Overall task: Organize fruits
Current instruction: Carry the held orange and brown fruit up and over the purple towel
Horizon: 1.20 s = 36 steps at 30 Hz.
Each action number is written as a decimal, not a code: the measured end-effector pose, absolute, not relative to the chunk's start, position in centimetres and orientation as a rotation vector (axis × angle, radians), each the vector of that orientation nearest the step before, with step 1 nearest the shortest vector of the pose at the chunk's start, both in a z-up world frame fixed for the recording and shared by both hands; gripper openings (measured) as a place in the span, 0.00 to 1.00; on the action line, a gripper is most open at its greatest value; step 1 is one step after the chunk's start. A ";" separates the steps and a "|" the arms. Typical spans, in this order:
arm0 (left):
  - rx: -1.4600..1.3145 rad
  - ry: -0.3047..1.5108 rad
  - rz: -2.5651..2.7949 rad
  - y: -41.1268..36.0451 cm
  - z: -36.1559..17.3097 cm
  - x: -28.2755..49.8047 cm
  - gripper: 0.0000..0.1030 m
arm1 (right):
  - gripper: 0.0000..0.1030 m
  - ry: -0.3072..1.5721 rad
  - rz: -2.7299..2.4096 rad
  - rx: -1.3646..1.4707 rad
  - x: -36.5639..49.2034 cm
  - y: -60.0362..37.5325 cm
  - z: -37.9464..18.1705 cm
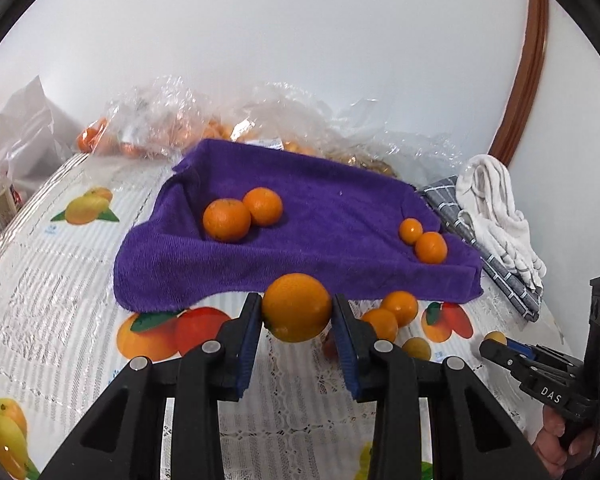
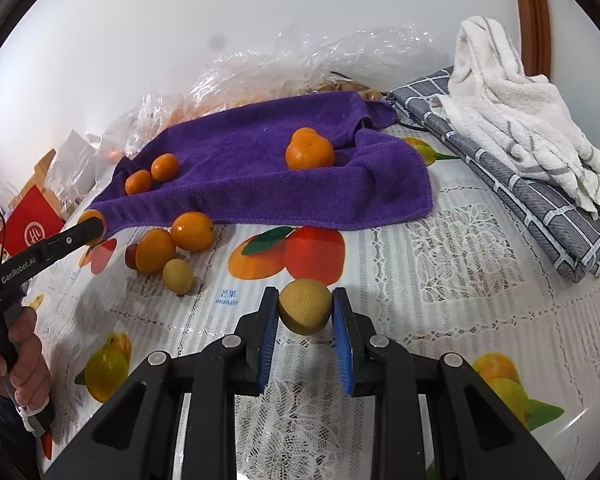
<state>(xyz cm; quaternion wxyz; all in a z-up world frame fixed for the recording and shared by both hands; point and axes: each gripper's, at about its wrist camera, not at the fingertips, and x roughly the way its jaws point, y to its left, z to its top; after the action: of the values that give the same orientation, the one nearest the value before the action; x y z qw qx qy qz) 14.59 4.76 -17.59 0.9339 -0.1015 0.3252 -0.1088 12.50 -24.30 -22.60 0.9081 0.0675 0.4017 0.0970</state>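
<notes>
Fruits are spread on and beside a purple towel [image 1: 300, 232] on a fruit-print tablecloth [image 2: 440, 272]. Largest to smallest: clear plastic bags [image 1: 172, 120] at 12 o'clock behind the towel, contents only partly made out as blurred orange shapes; grey checked cloth [image 2: 520, 184] and white towel [image 2: 512, 120] at 2 o'clock, folded, edges cut off by the lens rim. Two big oranges [image 1: 242, 214] are seen on the towel at 10 o'clock of its centre, touching; from the right wrist view one is mostly hidden behind the other. Two small mandarins [image 1: 422, 240] sit at the towel's 3 o'clock edge, touching. A loose cluster [image 2: 172, 248] lies off the towel's front edge: two oranges, one yellowish fruit, one reddish fruit half hidden.

Left gripper [image 1: 296, 316] is closed narrowly on a large orange [image 1: 296, 306], pads pressed on both sides, fruit lifted clear of the cloth; round, no long axis told. Right gripper [image 2: 305, 316] is clamped on a yellow-brown fruit [image 2: 305, 306], slightly oval, long axis about upright. Hands on both handles are cut off at the frame edges.
</notes>
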 end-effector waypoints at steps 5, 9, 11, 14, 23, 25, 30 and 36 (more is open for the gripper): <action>-0.227 0.678 -0.224 4.7 -16.2 14.4 0.33 | 0.26 0.839 0.196 0.170 13.0 -24.6 -21.6; -0.142 0.641 -0.211 4.4 -13.7 14.7 0.33 | 0.26 0.798 0.186 0.158 14.1 -24.4 -18.9; -0.136 0.631 -0.202 4.7 -12.7 15.2 0.33 | 0.26 0.780 0.184 0.154 14.9 -24.2 -17.7; -0.162 0.639 -0.188 5.7 -11.2 16.7 0.33 | 0.26 0.756 0.181 0.145 16.6 -23.9 -15.8; -0.161 0.631 -0.092 9.4 -8.5 20.9 0.33 | 0.26 0.716 0.148 0.111 21.5 -23.8 -11.9; -0.173 0.634 -0.078 10.1 -8.3 21.6 0.33 | 0.26 0.711 0.146 0.115 22.4 -23.8 -11.4; -0.177 0.637 -0.051 10.7 -8.2 23.3 0.33 | 0.26 0.713 0.155 0.129 24.8 -23.6 -11.1; -0.221 0.663 -0.056 10.6 -8.6 26.3 0.33 | 0.26 0.722 0.165 0.132 27.9 -23.1 -11.6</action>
<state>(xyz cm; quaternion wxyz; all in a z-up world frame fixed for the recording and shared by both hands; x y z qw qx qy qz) 26.34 10.62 -8.62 0.9391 -0.1081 0.3249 -0.0276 27.87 -23.06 -11.64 0.9300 0.0646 0.3527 0.0804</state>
